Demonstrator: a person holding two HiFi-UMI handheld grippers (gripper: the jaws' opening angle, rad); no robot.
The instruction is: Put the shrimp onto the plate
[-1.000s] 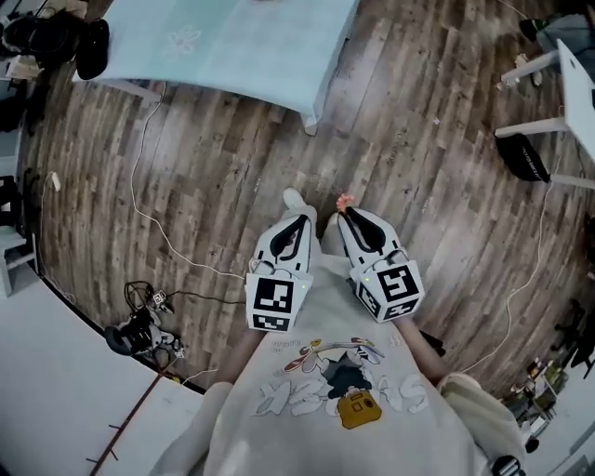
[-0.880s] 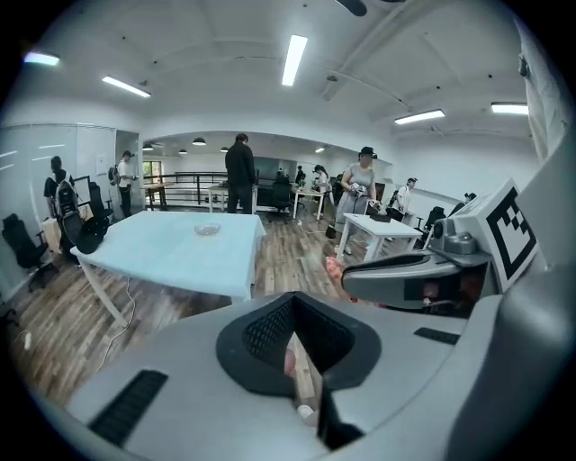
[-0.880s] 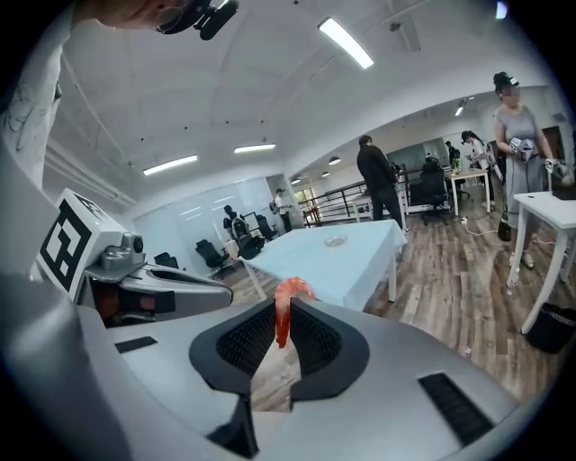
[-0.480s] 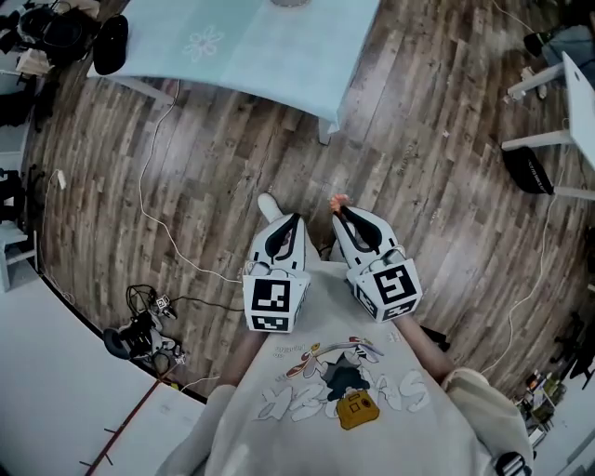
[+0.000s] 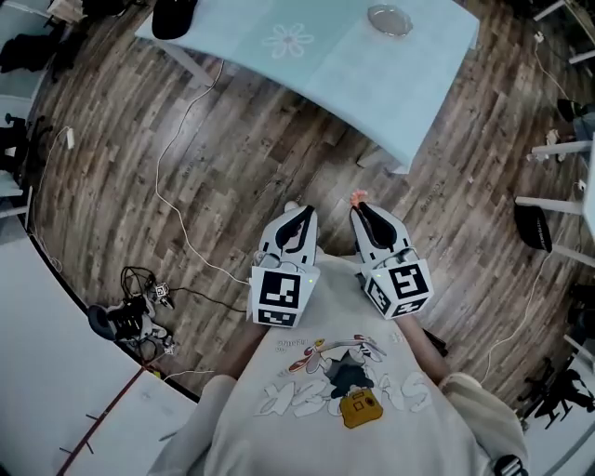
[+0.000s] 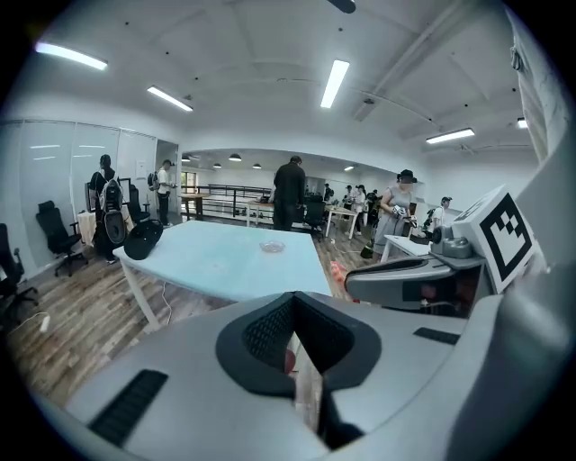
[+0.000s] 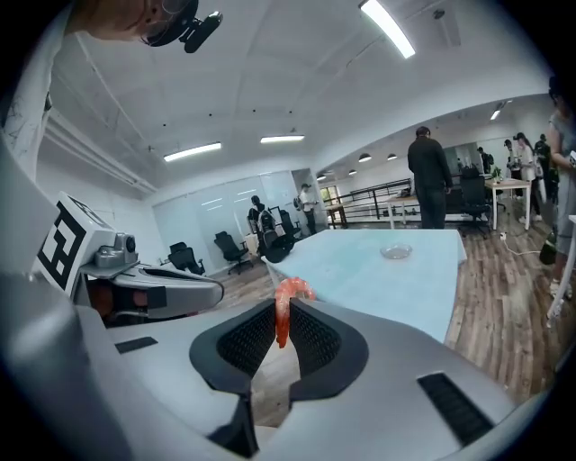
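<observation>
On the grey-brown wood-plank floor (image 5: 232,158) at your 9 o'clock lies a tangle of black cables (image 5: 135,321), well apart from your feet. Your left gripper (image 5: 299,216) is held level in front of your chest. Its claw is pressed together, and I make out nothing held in it; a faint reddish spot shows low in the slit, too small to identify.

Just beside it, your right gripper (image 5: 361,209) is clamped on the small, curled, orange-pink shrimp (image 5: 354,197). The pads pinch its straight lower body, and the curved end hooks up above the jaw tips. So the shrimp is in the air over the floor, not yet on anything.

The long pale-blue table (image 5: 307,65) stands ahead at 12 o'clock, with a black cap (image 5: 175,14) at its left end. The small, round, glassy plate (image 5: 390,19) sits on it at about 1 o'clock from the shrimp, well apart from you.

I judge the shrimp light, soft and probably a little slick. It will flex, not resist, and a hard squeeze could mark it. Your mid-body hold looks sound, so keep it. A tail-end grip would let it swing or slip. Carry it level, lower it close over the plate, then part the claw gently so it does not bounce off the rim.
</observation>
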